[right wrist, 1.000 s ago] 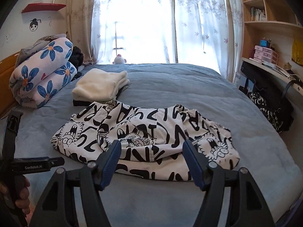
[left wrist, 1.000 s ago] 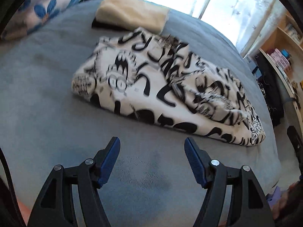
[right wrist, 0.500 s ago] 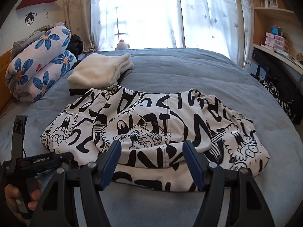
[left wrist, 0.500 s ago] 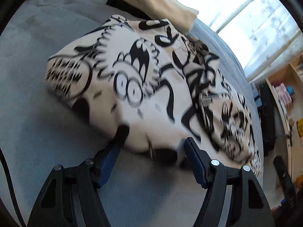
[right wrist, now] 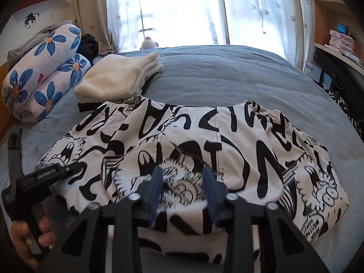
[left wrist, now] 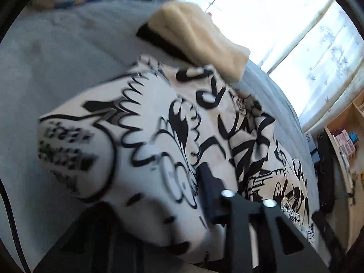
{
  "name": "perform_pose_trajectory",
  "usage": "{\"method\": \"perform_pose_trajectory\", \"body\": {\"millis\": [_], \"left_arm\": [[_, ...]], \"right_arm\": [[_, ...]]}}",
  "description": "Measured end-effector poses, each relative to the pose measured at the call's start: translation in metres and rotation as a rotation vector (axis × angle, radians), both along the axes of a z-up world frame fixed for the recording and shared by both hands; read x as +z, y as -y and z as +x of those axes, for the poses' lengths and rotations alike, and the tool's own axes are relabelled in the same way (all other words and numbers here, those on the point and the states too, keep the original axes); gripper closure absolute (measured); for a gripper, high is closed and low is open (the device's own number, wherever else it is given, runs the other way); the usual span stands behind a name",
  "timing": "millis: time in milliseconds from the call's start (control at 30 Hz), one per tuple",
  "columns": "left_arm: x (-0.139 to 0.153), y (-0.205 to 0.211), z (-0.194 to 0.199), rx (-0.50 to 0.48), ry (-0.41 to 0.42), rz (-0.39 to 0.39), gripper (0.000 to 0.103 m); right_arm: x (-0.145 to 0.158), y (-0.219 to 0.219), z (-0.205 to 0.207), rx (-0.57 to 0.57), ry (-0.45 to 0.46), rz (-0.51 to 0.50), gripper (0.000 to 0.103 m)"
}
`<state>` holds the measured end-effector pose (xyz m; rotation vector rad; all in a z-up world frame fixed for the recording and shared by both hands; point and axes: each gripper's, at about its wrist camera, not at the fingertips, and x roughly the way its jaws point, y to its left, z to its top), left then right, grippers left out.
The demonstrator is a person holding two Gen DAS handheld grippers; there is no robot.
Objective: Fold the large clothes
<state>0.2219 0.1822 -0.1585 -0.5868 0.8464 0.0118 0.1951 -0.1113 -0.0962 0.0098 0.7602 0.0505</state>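
A white garment with black cartoon print lies crumpled on the grey-blue bed. My right gripper is at its near edge. Its jaws are closing, and a bunched fold fills the gap between the blue pads. My left gripper is at the garment's left end, jaws closing too. Cloth is drawn up over its left finger and hides it; only the right finger shows, pressed against the fabric. In the right wrist view a hand holds the left gripper at that end.
A folded cream blanket on something black lies just behind the garment. A rolled quilt with blue flowers is at the far left. Wooden shelves and a black bag stand along the bed's right side. A curtained window is behind.
Both grippers came forward and down onto the garment's near edge. Their jaws went from wide open to narrow, with cloth caught between them. The left end of the garment is lifted and bunched.
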Motion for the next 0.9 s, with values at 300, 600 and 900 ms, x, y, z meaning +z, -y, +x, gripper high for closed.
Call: {"method": "perform_pose_trajectory", "body": {"millis": [300, 600, 900], "left_arm": [[0.056, 0.048, -0.016, -0.033, 0.172, 0.290, 0.091], [0.109, 0.117, -0.023, -0.132, 0.266, 0.475, 0.092], [0.143, 0.260, -0.029, -0.367, 0.380, 0.681, 0.091]], "right_arm": [[-0.062, -0.003, 0.058, 0.007, -0.151, -0.034, 0.084], [-0.064, 0.008, 0.040, 0.088, -0.180, 0.039, 0.083], [-0.006, 0.145, -0.048, -0.103, -0.162, 0.321, 0.084]]}}
